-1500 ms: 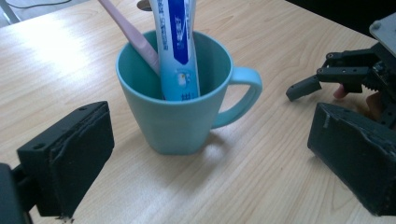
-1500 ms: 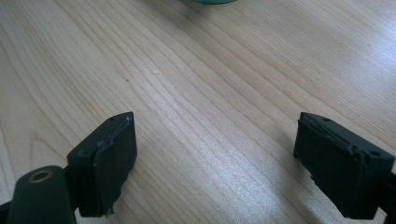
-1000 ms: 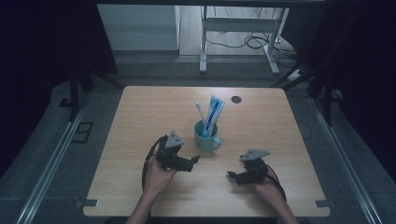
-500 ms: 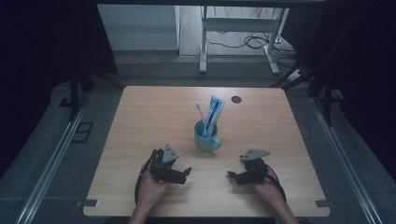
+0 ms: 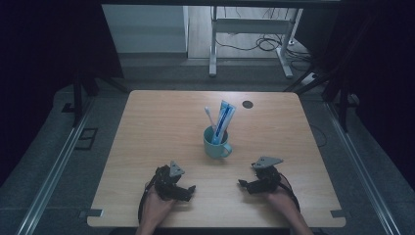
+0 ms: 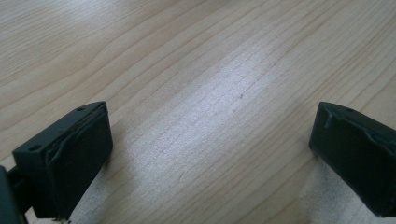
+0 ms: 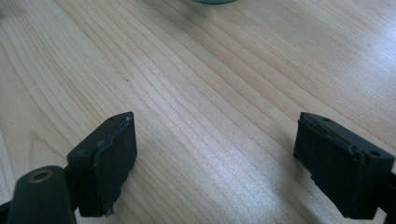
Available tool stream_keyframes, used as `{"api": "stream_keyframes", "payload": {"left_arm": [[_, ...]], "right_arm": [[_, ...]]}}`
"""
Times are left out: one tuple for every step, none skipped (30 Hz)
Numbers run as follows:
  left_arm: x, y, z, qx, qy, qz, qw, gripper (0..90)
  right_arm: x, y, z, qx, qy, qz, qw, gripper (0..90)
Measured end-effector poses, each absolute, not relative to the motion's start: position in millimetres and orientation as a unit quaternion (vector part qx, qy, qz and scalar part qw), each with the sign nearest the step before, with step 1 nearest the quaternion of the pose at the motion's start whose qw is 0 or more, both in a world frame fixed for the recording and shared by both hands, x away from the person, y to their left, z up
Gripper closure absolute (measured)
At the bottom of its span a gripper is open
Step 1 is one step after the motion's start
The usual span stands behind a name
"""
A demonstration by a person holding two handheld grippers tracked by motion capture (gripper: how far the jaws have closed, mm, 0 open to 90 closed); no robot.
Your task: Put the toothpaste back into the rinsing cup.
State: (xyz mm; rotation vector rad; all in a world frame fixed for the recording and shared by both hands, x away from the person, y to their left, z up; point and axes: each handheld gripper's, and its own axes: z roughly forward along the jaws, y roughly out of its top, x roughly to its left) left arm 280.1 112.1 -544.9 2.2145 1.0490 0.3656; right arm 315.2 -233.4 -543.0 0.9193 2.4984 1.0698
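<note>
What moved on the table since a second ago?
The left hand-held gripper slid back from beside the cup toward the near table edge, jaws open and empty. The right hand-held gripper, the cup, toothbrush and toothpaste stayed put.

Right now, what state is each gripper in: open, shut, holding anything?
Left gripper: open, nothing between its jaws, bare table beneath.
Right gripper: open, nothing held, low over the table near the teal cup.

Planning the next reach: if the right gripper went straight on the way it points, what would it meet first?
Probably the mug: its green base shows at the top of the right gripper view, ahead of the open right gripper. Only bare table lies between.
</note>
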Motion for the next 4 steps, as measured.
{"api": "stream_keyframes", "payload": {"left_arm": [[280.1,112.0,-544.9,0.845,0.401,0.139,0.326,0.0],[279.9,111.9,-544.9,0.845,0.401,0.139,0.326,0.0],[279.9,112.1,-544.8,0.845,0.401,0.14,0.324,0.0],[279.7,112.2,-544.9,0.845,0.401,0.139,0.325,0.0]], "right_arm": [[315.2,-233.4,-543.0,0.317,0.863,0.369,0.136,13.2],[315.2,-233.4,-543.0,0.317,0.863,0.369,0.136,13.2],[315.1,-233.5,-543.0,0.317,0.863,0.369,0.136,13.3],[315.1,-233.2,-543.0,0.318,0.863,0.369,0.136,13.2]]}}
